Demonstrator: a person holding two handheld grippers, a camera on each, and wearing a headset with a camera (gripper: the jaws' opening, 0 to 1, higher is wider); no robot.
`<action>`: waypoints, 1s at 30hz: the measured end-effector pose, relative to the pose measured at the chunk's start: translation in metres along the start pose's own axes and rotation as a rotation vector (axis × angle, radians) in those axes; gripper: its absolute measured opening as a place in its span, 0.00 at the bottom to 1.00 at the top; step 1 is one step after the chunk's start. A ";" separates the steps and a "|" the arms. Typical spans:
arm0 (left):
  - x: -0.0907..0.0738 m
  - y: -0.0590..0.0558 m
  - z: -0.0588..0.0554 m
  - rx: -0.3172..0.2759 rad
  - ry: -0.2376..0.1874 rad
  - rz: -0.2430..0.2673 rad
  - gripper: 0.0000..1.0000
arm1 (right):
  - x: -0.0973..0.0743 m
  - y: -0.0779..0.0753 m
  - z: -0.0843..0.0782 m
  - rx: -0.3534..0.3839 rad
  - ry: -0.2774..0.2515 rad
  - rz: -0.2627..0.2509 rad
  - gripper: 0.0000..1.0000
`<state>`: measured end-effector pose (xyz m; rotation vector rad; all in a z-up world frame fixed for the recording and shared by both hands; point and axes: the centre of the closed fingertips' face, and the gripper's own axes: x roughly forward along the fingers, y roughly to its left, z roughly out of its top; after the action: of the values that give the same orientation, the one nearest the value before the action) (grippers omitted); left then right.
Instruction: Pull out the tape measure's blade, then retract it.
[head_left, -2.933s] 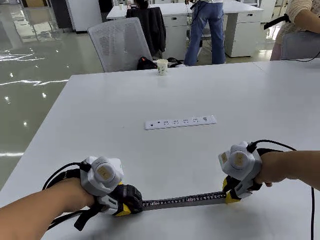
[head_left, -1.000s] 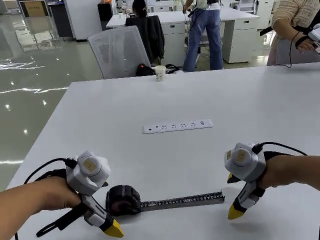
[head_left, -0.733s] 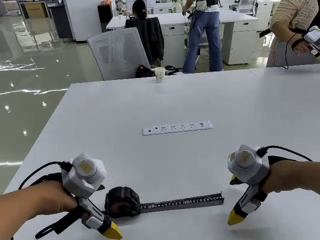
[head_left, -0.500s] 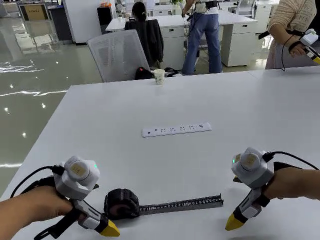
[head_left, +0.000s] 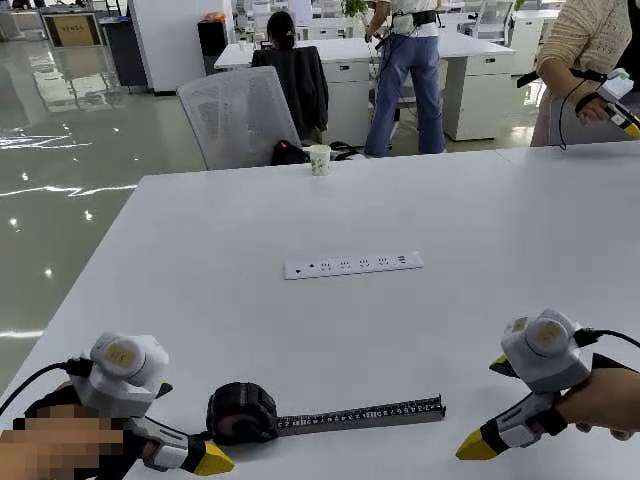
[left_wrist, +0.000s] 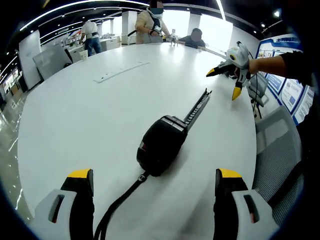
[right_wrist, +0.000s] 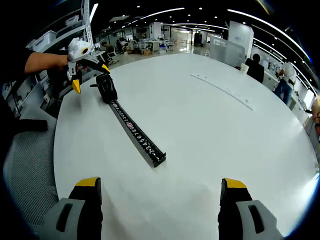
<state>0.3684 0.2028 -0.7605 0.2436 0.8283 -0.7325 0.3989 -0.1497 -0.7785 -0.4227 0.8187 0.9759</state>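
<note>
A black tape measure case (head_left: 242, 412) lies on the white table (head_left: 300, 210) near its front edge. Its blade (head_left: 360, 416) stays pulled out flat to the right, and the end hook (head_left: 438, 404) lies free. My left gripper (head_left: 195, 445) is open just left of the case, touching nothing. In the left gripper view the case (left_wrist: 161, 144) and its lanyard lie ahead between the wide-apart jaws of my left gripper (left_wrist: 153, 176). My right gripper (head_left: 487, 405) hangs open a little to the right of the hook. The right gripper view shows the blade (right_wrist: 135, 134) ahead of the right gripper (right_wrist: 161, 183).
A white power strip (head_left: 353, 265) lies mid-table. A paper cup (head_left: 319, 159) stands at the far edge, with a mesh chair (head_left: 240, 110) behind it. People stand or sit at desks beyond. A person at the far right holds another gripper (head_left: 612, 95).
The left gripper has let go of the case and the right gripper has let go of the blade's end. Both have drawn back toward me and outward. The blade stays extended.
</note>
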 end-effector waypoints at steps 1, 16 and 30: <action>-0.001 0.001 0.000 -0.004 -0.010 0.007 0.99 | -0.001 0.001 -0.001 0.004 -0.005 0.001 0.99; -0.031 -0.005 -0.020 -0.033 -0.138 0.099 0.99 | -0.032 0.018 -0.017 0.006 -0.162 -0.048 0.99; -0.054 -0.016 -0.045 -0.038 -0.194 0.130 0.99 | -0.056 0.030 -0.033 0.069 -0.210 -0.146 0.99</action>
<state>0.3067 0.2389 -0.7490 0.1873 0.6349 -0.6075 0.3426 -0.1868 -0.7552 -0.3097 0.6209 0.8383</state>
